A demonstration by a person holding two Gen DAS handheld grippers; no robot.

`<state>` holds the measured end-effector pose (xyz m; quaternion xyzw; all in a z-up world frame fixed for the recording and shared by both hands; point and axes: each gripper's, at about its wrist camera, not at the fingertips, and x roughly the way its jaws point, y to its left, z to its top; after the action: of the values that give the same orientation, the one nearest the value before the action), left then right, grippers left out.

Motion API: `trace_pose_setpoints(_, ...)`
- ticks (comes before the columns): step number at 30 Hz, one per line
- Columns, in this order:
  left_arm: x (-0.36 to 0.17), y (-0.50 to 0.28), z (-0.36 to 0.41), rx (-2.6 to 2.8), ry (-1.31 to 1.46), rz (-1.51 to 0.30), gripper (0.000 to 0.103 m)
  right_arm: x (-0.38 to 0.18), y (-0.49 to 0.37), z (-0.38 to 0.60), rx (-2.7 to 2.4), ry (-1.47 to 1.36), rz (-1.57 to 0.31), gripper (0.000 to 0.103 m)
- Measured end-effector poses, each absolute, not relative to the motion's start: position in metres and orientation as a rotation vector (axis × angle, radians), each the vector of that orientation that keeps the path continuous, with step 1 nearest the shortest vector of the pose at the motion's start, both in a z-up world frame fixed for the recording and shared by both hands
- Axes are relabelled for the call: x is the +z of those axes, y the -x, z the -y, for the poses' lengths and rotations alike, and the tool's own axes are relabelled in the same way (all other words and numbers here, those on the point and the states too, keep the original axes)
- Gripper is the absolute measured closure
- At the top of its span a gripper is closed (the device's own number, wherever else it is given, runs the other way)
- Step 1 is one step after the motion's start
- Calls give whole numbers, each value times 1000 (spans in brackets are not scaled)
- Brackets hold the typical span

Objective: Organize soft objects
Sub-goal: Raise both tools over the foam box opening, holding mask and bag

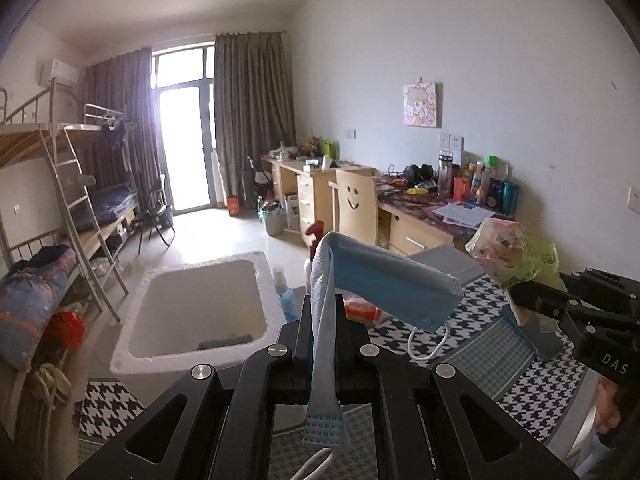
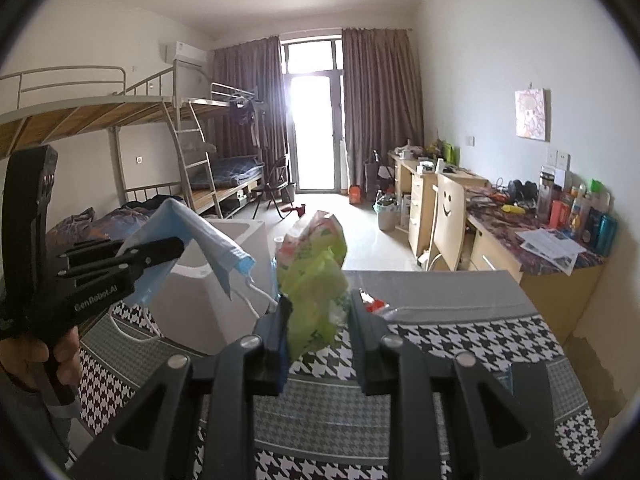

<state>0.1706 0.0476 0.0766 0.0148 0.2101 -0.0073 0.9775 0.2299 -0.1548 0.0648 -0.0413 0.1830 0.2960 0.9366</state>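
Observation:
My left gripper [image 1: 322,312] is shut on a blue face mask [image 1: 384,284], which hangs folded over the fingers with its white ear loop dangling. It shows in the right wrist view [image 2: 204,240] too, held by the left gripper [image 2: 176,250]. My right gripper [image 2: 318,312] is shut on a green and pink plastic packet [image 2: 316,280], also seen in the left wrist view [image 1: 516,252] held by the right gripper [image 1: 520,300]. Both are held above a table with a houndstooth cloth [image 2: 460,344]. A white foam box [image 1: 192,312] stands at the table's left.
A dark cloth lies in the white box's bottom [image 1: 226,342]. A blue spray bottle [image 1: 285,296] and an orange packet [image 1: 360,310] lie on the table beyond my left gripper. Desks, a smiley chair [image 2: 450,216] and bunk beds [image 2: 120,140] fill the room behind.

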Motion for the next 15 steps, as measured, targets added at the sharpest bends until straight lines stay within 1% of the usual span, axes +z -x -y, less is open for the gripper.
trace_pose_setpoints(15, 90, -184, -65, 33, -21, -399, 96, 80, -241, 141, 606, 98, -353, 73)
